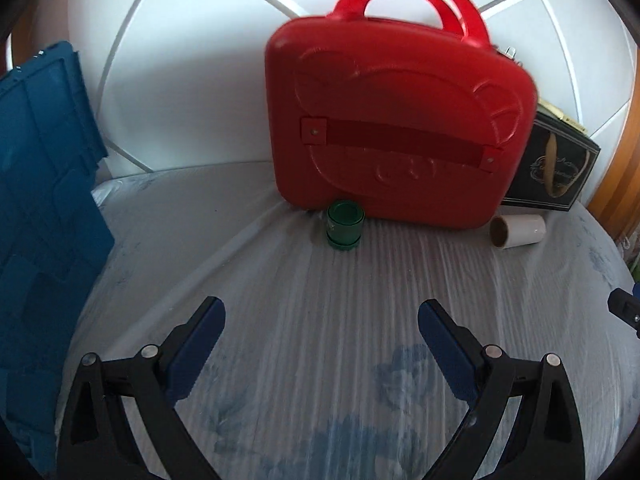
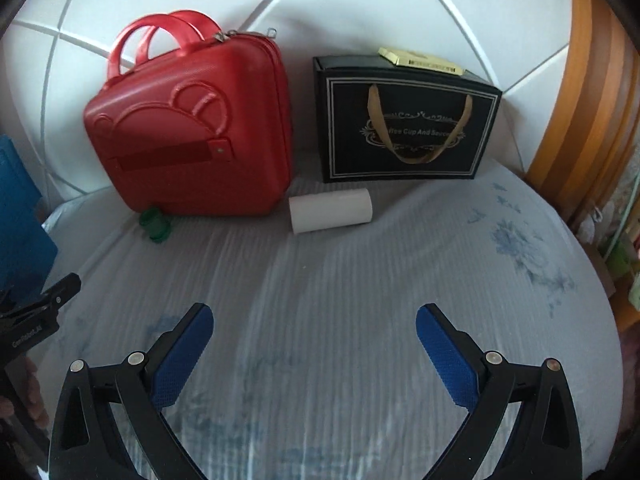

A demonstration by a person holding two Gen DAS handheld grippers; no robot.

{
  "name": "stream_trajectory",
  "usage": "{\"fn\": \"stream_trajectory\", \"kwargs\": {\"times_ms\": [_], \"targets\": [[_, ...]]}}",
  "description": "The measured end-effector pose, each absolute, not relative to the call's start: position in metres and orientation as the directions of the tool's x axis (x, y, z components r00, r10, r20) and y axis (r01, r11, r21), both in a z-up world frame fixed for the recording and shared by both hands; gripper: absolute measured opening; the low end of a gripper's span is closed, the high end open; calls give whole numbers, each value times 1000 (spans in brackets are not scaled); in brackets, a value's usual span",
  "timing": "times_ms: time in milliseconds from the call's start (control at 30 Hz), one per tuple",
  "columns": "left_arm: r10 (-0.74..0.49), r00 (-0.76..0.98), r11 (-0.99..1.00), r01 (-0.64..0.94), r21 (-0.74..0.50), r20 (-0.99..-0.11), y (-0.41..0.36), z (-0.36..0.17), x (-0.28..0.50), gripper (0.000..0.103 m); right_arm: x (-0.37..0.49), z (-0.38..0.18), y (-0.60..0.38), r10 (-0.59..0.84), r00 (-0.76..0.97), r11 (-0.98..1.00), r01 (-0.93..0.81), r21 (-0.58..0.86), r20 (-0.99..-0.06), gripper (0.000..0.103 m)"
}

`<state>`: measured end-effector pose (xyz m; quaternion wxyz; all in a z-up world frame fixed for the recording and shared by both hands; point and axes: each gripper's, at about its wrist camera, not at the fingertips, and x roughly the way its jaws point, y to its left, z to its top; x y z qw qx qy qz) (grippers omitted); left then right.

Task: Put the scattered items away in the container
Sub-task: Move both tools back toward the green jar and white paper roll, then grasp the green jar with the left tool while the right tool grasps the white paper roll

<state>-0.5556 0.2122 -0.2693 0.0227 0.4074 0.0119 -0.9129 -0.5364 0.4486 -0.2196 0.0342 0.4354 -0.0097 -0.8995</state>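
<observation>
The work surface is a bed [image 2: 340, 280] covered by a pale ribbed sheet with faded blue flower prints, backed by a white padded headboard [image 2: 340, 8]; an orange wooden frame [image 2: 580, 100] borders the right. A blue crate [image 1: 44, 220] stands at the left edge. A red hard-shell case [image 1: 392, 128] stands upright against the headboard, closed. A black gift box [image 2: 408, 128] stands beside it. A white cylinder [image 2: 332, 210] lies on its side before the box; a green cup [image 1: 343, 225] sits at the case's base. The left gripper [image 1: 320, 332] and right gripper [image 2: 314, 332] are both spread wide, empty.
</observation>
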Motion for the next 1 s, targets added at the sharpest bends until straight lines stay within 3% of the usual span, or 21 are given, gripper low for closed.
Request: {"fn": "stream_trajectory", "kwargs": {"times_ms": [167,300,367,400,433,500,567,600,633,767,867,933,1000], "targets": [[-64,-649,-996,85,12,-758,223,-316,-618,98,-584,-257,474,-9,-614,-1000,-13,21,-790,103],[-84,-646,-994,103,22,-758,232,-339,-656,90,-611,-287,490,-8,-605,-1000,-17,23,-796,102],[-87,-636,-993,118,14,-767,236,-349,-670,76,-619,-298,493,-16,-604,-1000,-6,25,-797,102],[-80,-621,-993,120,7,-780,237,-354,-676,64,-624,-303,494,-23,-603,-1000,0,29,-797,102],[-72,-626,-991,130,-13,-777,236,-355,-680,42,-628,-307,494,-36,-605,-999,9,38,-796,102],[-80,-631,-990,139,-12,-771,237,-356,-684,41,-635,-310,495,-58,-614,-998,30,50,-787,99],[-74,-635,-993,116,-1,-769,241,-359,-678,41,-641,-307,502,-65,-643,-998,23,66,-763,76],[-72,-634,-994,107,5,-770,243,-359,-672,41,-642,-303,509,-63,-660,-997,5,79,-749,56],[-69,-636,-995,99,7,-769,245,-359,-663,40,-643,-297,518,-45,-683,-996,-29,89,-729,50],[-22,-640,-999,45,-9,-768,264,-355,-629,40,-673,-301,552,66,-673,-986,-157,56,-736,50],[15,-652,-1000,-12,-10,-758,291,-352,-613,40,-693,-319,552,-27,-635,-990,-90,109,-772,50],[13,-661,-999,-38,16,-751,309,-351,-609,40,-685,-323,533,-137,-596,-989,31,148,-791,41],[1,-665,-999,-39,34,-747,319,-353,-610,40,-661,-323,514,-191,-550,-981,130,142,-813,41]]}}
